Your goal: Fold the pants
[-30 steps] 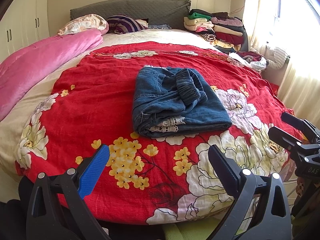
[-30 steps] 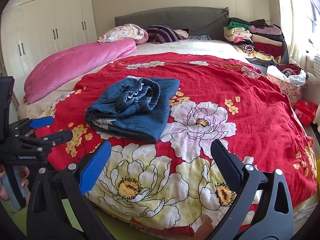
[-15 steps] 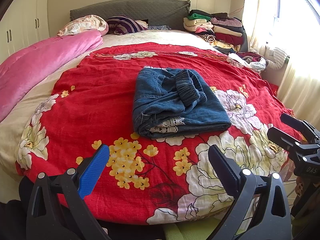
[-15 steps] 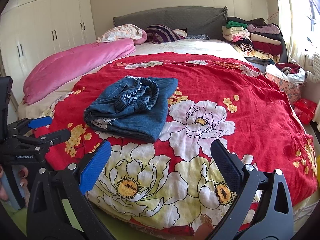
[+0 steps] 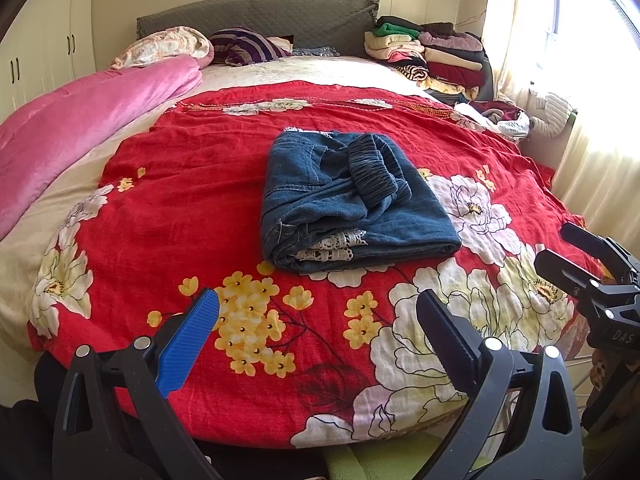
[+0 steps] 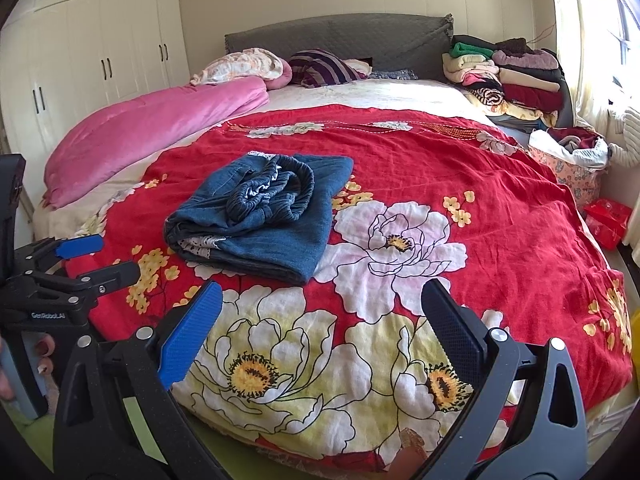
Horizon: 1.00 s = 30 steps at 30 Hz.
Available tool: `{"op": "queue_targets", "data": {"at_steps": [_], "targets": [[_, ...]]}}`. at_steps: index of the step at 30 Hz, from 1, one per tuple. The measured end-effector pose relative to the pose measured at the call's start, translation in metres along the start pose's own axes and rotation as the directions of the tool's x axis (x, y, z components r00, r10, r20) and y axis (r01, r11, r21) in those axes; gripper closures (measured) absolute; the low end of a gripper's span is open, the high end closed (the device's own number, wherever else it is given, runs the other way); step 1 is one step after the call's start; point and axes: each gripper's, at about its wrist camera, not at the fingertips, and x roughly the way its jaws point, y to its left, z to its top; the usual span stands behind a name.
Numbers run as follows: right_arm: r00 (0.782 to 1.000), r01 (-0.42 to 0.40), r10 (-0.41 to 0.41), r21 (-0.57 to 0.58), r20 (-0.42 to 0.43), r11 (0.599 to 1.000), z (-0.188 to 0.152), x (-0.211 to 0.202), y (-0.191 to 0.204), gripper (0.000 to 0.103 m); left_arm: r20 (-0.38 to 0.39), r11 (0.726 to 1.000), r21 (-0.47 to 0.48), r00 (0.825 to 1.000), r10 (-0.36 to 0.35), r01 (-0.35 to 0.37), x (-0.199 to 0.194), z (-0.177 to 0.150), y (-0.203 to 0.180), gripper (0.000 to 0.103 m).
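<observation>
Nothing is changed over the last second: the folded dark-blue denim pants (image 5: 352, 200) are left finished on the red floral bedspread (image 5: 200, 208), both tongs (image 5: 316, 344) (image 6: 320, 340) held released and empty.

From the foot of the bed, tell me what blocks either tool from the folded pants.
Nothing visible. Only bare red floral bedspread lies between the open left tool, the open right tool and the folded pants.
</observation>
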Motion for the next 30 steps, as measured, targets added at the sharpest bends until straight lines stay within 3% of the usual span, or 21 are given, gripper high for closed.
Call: {"op": "queue_targets", "data": {"at_steps": [16, 21, 23, 26, 28, 29, 30], "targets": [[0.999, 0.038, -0.038, -0.021, -0.016, 0.999, -0.004, 0.014, -0.007, 0.009, -0.005, 0.999, 0.011, 0.999, 0.045, -0.045, 0.007, 0.001, 0.012, 0.004], [0.992, 0.117, -0.116, 0.010, -0.042, 0.993, -0.001, 0.029, -0.039, 0.009, 0.017, 0.997, -0.023, 0.997, 0.076, -0.076, 0.013, 0.022, 0.055, 0.004], [0.986, 0.160, -0.159, 0.025, -0.051, 0.987, 0.005, 0.034, -0.060, 0.009, -0.013, 0.987, -0.040, 0.987, 0.158, -0.159, 0.030, 0.034, 0.084, 0.004], [0.960, 0.277, -0.274, 0.061, -0.060, 0.959, 0.024, 0.047, -0.112, 0.009, -0.103, 0.960, -0.082, 0.960, 0.260, -0.269, 0.067, 0.053, 0.145, 0.004], [0.945, 0.324, -0.317, 0.087, -0.079, 0.942, 0.037, 0.057, -0.145, 0.009, -0.170, 0.933, -0.113, 0.932, 0.320, -0.341, 0.096, 0.067, 0.192, 0.004], [0.927, 0.370, -0.361, 0.090, -0.097, 0.925, 0.045, 0.065, -0.165, 0.009, -0.205, 0.911, -0.135, 0.910, 0.360, -0.391, 0.113, 0.075, 0.219, 0.004], [0.915, 0.399, -0.389, 0.092, -0.104, 0.913, 0.051, 0.071, -0.180, 0.009, -0.221, 0.902, -0.140, 0.900, 0.375, -0.409, 0.122, 0.080, 0.234, 0.004]]}}
